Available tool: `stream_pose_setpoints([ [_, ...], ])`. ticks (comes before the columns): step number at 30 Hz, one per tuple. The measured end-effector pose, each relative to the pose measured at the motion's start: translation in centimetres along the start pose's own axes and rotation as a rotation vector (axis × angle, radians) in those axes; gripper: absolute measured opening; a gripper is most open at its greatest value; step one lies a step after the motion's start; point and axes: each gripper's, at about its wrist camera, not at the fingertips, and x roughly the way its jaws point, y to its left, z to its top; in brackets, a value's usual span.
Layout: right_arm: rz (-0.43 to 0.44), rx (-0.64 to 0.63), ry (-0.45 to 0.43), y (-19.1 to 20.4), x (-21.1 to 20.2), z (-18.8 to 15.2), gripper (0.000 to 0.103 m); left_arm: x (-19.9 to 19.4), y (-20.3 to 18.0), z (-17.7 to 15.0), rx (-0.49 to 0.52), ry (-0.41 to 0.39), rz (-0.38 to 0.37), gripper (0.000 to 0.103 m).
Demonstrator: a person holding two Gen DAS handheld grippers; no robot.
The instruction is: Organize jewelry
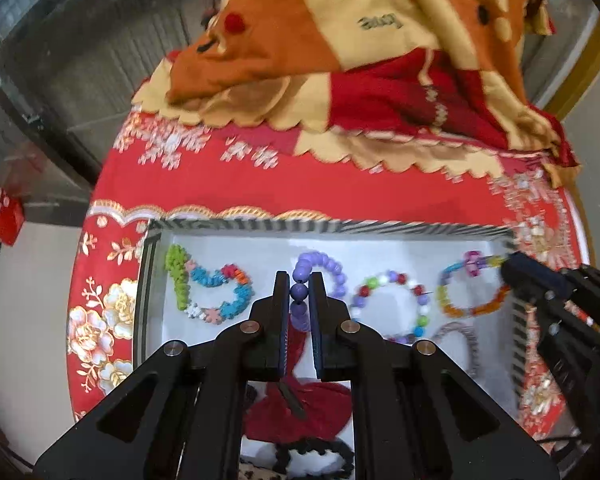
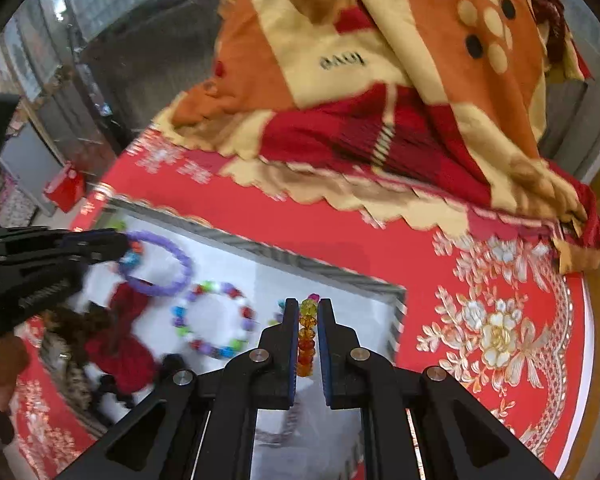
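A white box with a striped rim (image 1: 340, 227) lies on the red embroidered cloth and holds several bead bracelets. My left gripper (image 1: 299, 280) is shut on the purple bead bracelet (image 1: 324, 266), which also shows in the right wrist view (image 2: 176, 256). My right gripper (image 2: 309, 304) is shut on the orange and multicolour crystal bracelet (image 2: 306, 336) at the box's right end; this bracelet also shows in the left wrist view (image 1: 472, 308). A green and blue bracelet (image 1: 204, 284) lies at the left. A mixed bead bracelet (image 1: 392, 304) lies in the middle.
A red cloth item (image 1: 300, 404) and a dark scrunchie (image 1: 320, 452) lie at the near side of the box. A grey coiled band (image 1: 464, 340) lies near the right. A folded orange and red blanket (image 1: 380, 60) covers the far part of the table (image 2: 500, 320).
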Motion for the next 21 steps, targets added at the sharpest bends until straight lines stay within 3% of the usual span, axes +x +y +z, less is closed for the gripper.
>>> stream_pose_setpoints([
  [5,-0.013,0.024,0.038,-1.0,2.0,-0.9,0.008,2.2,1.4,-0.9,-0.039,0.048,0.017,0.008],
  [8,0.022,0.027,0.034,-0.9,2.4,-1.1,0.009,2.6,1.7,-1.2,-0.05,0.056,0.022,0.008],
  [10,0.012,0.026,0.036,-0.8,2.5,-1.3,0.019,2.6,1.9,-1.3,-0.066,0.054,0.016,0.008],
  [11,0.011,0.03,0.036,-0.8,2.4,-1.5,0.032,2.5,2.0,-1.3,-0.071,0.054,0.017,0.009],
  [13,0.027,0.042,0.033,-0.7,2.1,-1.8,0.035,2.5,2.0,-1.4,-0.077,0.056,0.03,0.014],
  [15,0.031,0.05,0.028,-0.5,1.5,-2.2,0.035,2.1,2.2,-1.7,-0.089,0.049,0.031,0.034],
  [16,0.036,0.054,0.022,-0.4,1.1,-2.3,0.035,1.9,2.3,-1.8,-0.094,0.043,0.029,0.038],
  [21,0.062,0.063,-0.023,0.6,-1.6,-3.8,0.035,0.3,2.4,-2.8,-0.095,0.017,0.035,0.042],
])
